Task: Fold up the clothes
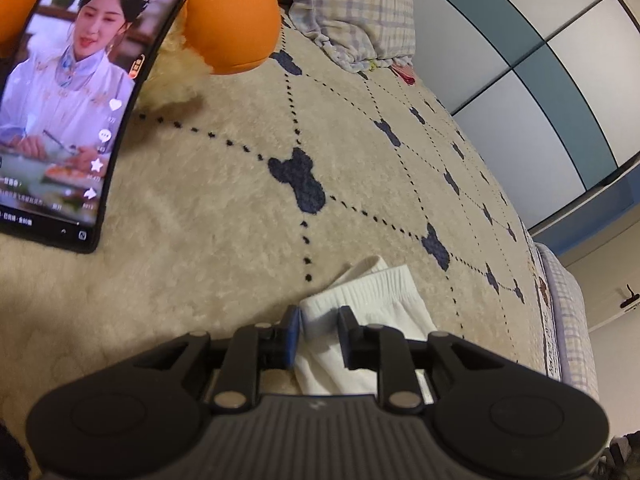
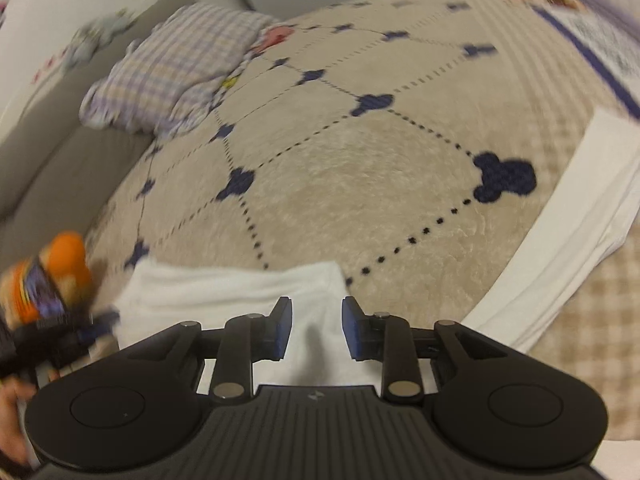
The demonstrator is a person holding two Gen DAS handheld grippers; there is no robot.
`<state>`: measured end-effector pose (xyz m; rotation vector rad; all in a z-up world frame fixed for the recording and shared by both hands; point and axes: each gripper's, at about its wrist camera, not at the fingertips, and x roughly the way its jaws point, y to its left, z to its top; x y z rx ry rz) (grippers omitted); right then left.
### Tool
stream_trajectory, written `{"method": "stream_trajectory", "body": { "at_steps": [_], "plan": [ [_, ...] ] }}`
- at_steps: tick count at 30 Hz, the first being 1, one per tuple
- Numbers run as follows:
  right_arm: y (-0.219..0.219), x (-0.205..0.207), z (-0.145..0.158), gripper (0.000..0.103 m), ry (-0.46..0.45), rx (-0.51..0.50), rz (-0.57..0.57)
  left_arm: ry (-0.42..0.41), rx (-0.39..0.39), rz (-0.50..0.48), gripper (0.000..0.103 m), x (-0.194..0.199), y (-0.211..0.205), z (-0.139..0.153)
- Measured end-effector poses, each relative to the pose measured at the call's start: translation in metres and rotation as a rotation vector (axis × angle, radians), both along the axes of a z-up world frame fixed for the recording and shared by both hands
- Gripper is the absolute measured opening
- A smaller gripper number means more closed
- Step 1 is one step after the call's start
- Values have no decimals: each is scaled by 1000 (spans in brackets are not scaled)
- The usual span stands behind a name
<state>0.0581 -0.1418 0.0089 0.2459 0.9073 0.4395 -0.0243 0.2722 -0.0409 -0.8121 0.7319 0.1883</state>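
the white garment point(image 1: 360, 320) lies on the cream blanket point(image 1: 224, 208), on the near side of the blanket's big dark blue mark point(image 1: 298, 186), with its ribbed waistband end pointing toward that mark; the left gripper point(image 1: 318, 334) has its two fingers set either side of this end, apart with cloth between them, likely to pinch a corner for the fold, though i cannot tell if it grips yet; the right gripper point(image 2: 316, 328) hovers with fingers apart over another white fold, ready to take the matching edge
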Motion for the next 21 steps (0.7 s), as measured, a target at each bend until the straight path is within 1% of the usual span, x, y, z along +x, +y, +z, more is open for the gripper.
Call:
{"method": "stream_trajectory", "body": {
  "at_steps": [6,13,16,21],
  "plan": [
    [14,-27,13,30,-95,-114,125,12,38,-1,20,-1,1,1],
    [38,-60,2,30,-182,-306,329,16,41,-6,19,-5,2,2],
    [40,-63,-2,30,-215,-359,363,18,48,-9,19,-4,1,1],
    [48,-56,-7,30,-262,-436,464,22,58,-11,19,-3,0,2]
  ]
}}
